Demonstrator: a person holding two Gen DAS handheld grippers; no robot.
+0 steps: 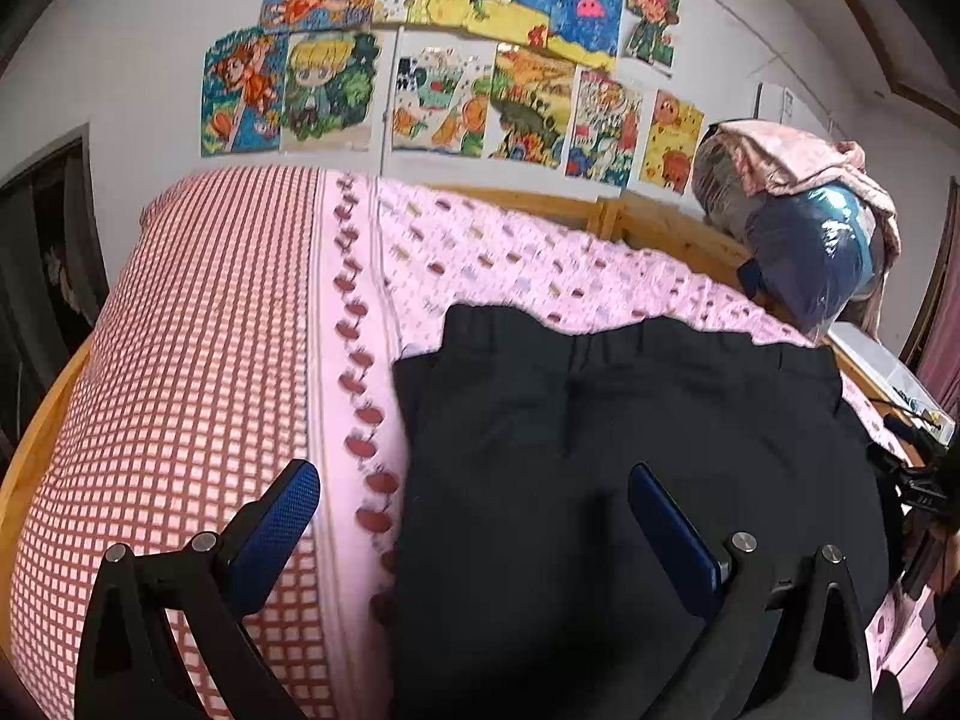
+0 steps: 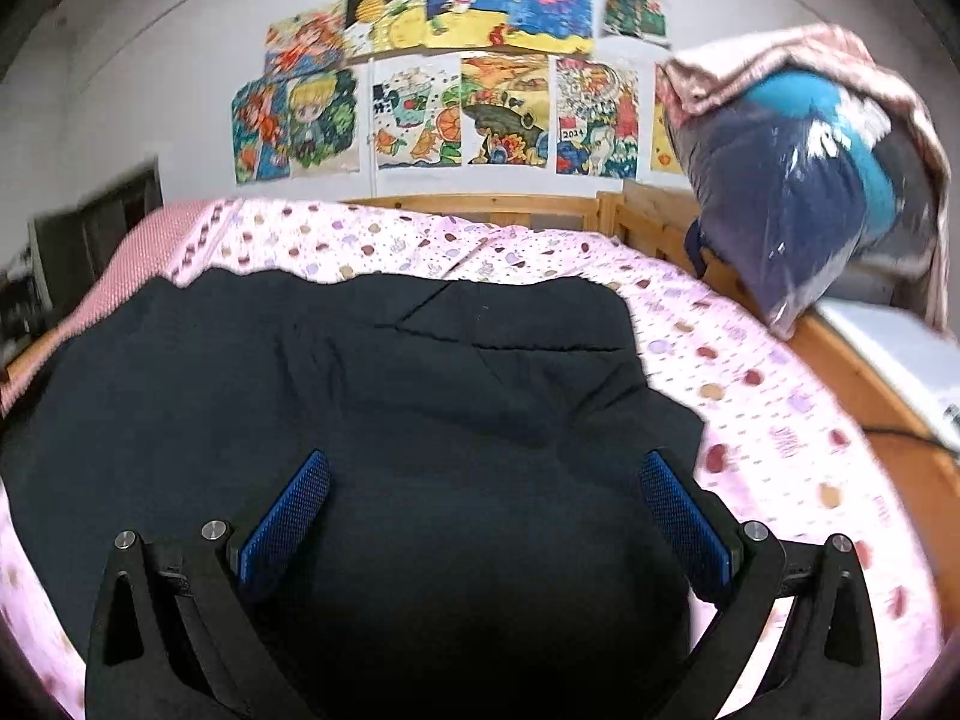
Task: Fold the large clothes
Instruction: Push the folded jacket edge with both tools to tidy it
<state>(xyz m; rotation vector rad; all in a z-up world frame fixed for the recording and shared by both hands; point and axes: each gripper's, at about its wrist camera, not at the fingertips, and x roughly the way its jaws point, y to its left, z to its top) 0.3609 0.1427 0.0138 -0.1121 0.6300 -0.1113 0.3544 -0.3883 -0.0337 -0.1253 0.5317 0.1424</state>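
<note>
A pair of black trousers (image 1: 600, 450) lies spread on the pink patterned bedsheet (image 1: 510, 258), its elastic waistband toward the wall. My left gripper (image 1: 471, 474) is open above the garment's left edge, its left finger over the sheet and its right finger over the cloth. In the right wrist view the same black trousers (image 2: 390, 390) fill the middle. My right gripper (image 2: 483, 462) is open and empty, both blue-padded fingers over the dark cloth.
A red-checked quilt (image 1: 198, 360) lies at the left of the bed. A wooden bed rail (image 2: 510, 204) runs along the wall under several colourful drawings (image 2: 456, 108). A plastic-wrapped bundle (image 2: 804, 198) under a pink blanket sits at the right, beside a white box (image 2: 900, 354).
</note>
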